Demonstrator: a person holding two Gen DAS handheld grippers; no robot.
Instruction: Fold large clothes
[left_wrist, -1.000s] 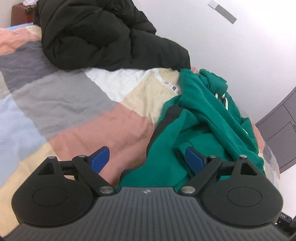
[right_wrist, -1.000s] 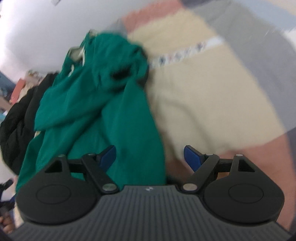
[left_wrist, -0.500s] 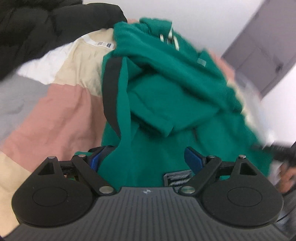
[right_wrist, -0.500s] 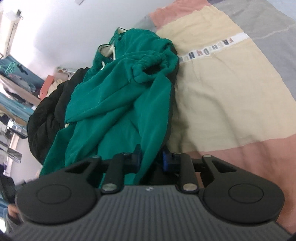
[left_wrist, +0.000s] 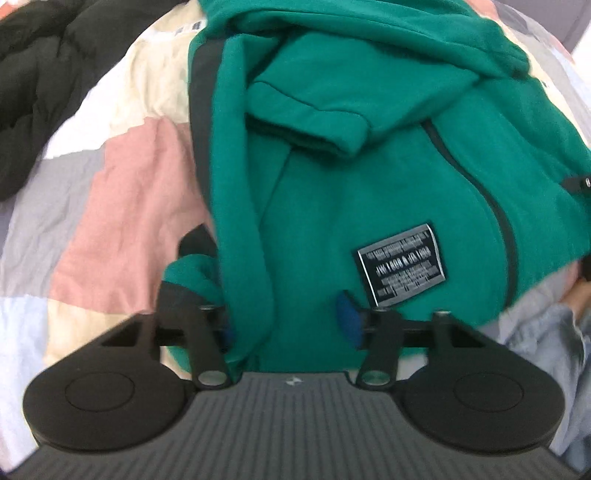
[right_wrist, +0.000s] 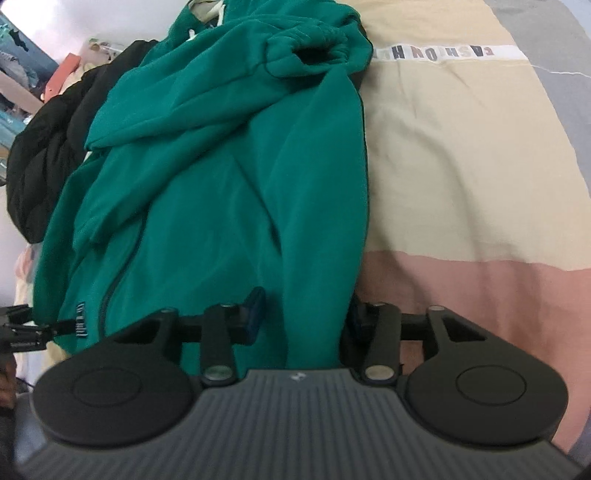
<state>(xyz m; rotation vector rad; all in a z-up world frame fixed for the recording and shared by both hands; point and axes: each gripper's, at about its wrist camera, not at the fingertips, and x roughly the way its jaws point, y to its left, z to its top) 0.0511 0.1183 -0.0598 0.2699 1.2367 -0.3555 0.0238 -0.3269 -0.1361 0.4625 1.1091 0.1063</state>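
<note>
A green fleece hoodie (left_wrist: 332, 166) lies crumpled on the patchwork bedspread (left_wrist: 110, 206); it has a dark side stripe, a zip and a black label (left_wrist: 400, 269). My left gripper (left_wrist: 288, 325) has its jaws partly apart around the hoodie's bottom hem, with fabric between the blue pads. The hoodie fills the left of the right wrist view (right_wrist: 221, 166), its cuff at the top. My right gripper (right_wrist: 306, 314) stands with jaws partly apart around a fold of the hem. Whether either grips the cloth is unclear.
A black puffer jacket (left_wrist: 40, 85) is heaped at the far left of the bed, also behind the hoodie in the right wrist view (right_wrist: 40, 147). A lettered strip (right_wrist: 436, 53) crosses the cream patch. A hand in a grey sleeve (left_wrist: 554, 332) is at right.
My left gripper swung right and closer over the hoodie and its jaws narrowed around the hem. My right gripper moved closer; its jaws, nearly closed half a second ago, stand wider now.
</note>
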